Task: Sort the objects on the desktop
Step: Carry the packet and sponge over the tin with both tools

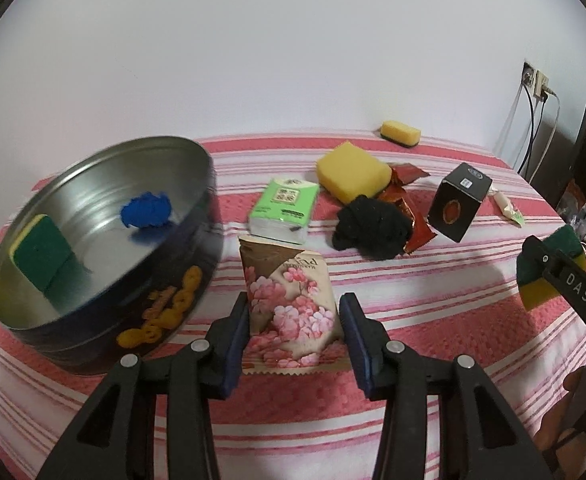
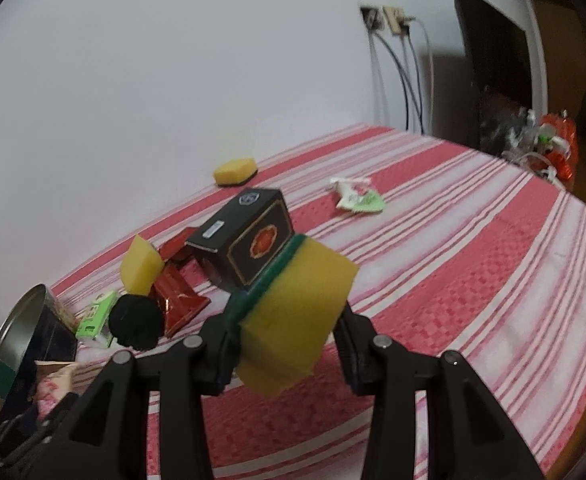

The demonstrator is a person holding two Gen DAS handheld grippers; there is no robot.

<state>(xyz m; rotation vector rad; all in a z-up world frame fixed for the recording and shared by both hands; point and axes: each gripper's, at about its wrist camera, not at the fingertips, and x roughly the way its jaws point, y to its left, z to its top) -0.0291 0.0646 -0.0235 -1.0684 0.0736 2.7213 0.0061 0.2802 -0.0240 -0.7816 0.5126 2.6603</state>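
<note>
**Sponge held aloft, floral packet between the other fingers**

The right gripper [image 2: 289,344] is clamped on a yellow foam sponge [image 2: 297,316] with a rough green scouring face, lifted above the red-and-white striped cloth [image 2: 473,280]. The spongy block bulges between the black fingers.

The left gripper [image 1: 295,344] has its blue-padded fingers on either side of a crinkled floral packet [image 1: 289,300] printed with pink blossoms. The pads sit at the packet's edges; whether they press it cannot be told.

To the left stands a round metal tin [image 1: 105,240], shiny ribbed steel inside and dark outside with yellow print. In it lie a green-and-yellow sponge [image 1: 41,256] against the left wall and a crumpled blue cloth ball [image 1: 147,210] farther back.

Beyond the packet lies a soft green tissue pack [image 1: 283,210]. Right of it sits a fuzzy black ball [image 1: 369,228], touching glossy red foil wrappers [image 1: 407,200], with a big plain yellow sponge [image 1: 351,170] resting behind. A square black carton [image 1: 457,206] with a red emblem stands right of these. A small yellow sponge with dark base [image 1: 400,133] lies far back near the wall.
</note>
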